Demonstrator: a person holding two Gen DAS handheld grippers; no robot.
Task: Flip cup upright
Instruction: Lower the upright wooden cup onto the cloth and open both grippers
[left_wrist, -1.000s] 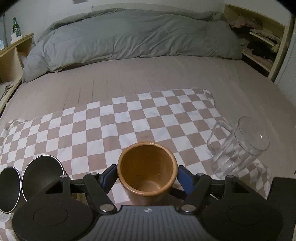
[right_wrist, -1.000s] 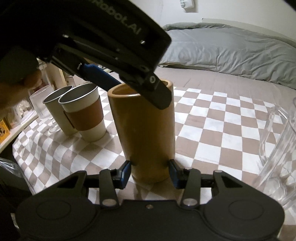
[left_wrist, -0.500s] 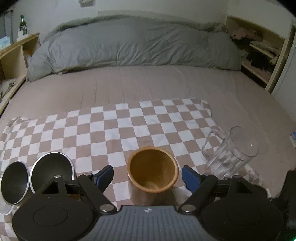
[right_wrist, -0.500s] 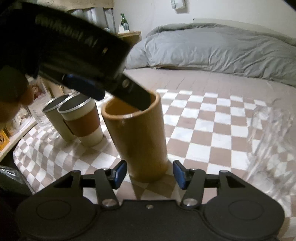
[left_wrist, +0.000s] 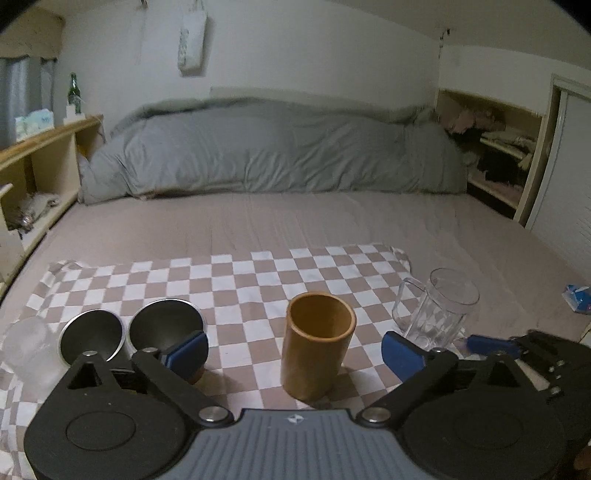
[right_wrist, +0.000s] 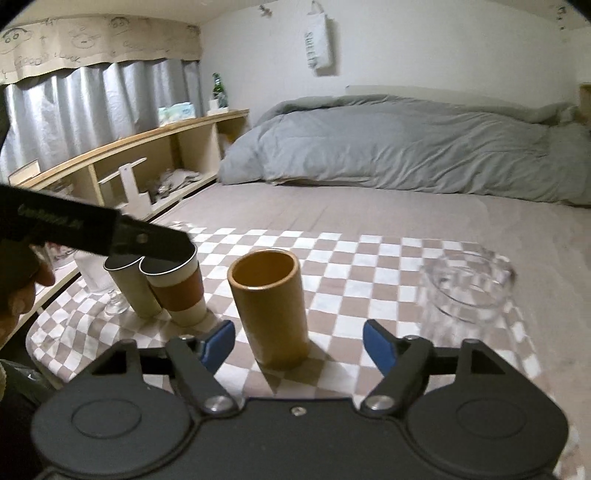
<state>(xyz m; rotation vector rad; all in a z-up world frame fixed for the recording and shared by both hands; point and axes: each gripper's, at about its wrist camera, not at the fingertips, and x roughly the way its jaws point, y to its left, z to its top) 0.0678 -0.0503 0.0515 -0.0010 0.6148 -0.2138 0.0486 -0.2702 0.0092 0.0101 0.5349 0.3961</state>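
Observation:
A tall brown wooden cup (left_wrist: 316, 347) stands upright, mouth up, on the checkered cloth (left_wrist: 236, 273); it also shows in the right wrist view (right_wrist: 271, 306). My left gripper (left_wrist: 293, 354) is open and empty, its blue pads wide on either side of the cup and not touching it. My right gripper (right_wrist: 299, 343) is open and empty too, its pads apart beside the cup's base. The right gripper's blue fingertip (left_wrist: 487, 341) shows at the right in the left wrist view.
Two metal-rimmed cups (right_wrist: 173, 291) stand upright left of the wooden cup, with a stemmed glass (right_wrist: 99, 284) beyond them. A clear glass mug (left_wrist: 439, 310) stands at the right on the cloth's edge. A grey duvet (left_wrist: 273, 147) lies at the back, with wooden shelves (right_wrist: 129, 166) on the left.
Both grippers opened, let go of the wooden cup, and drew back and up. The cup stays upright on the cloth.

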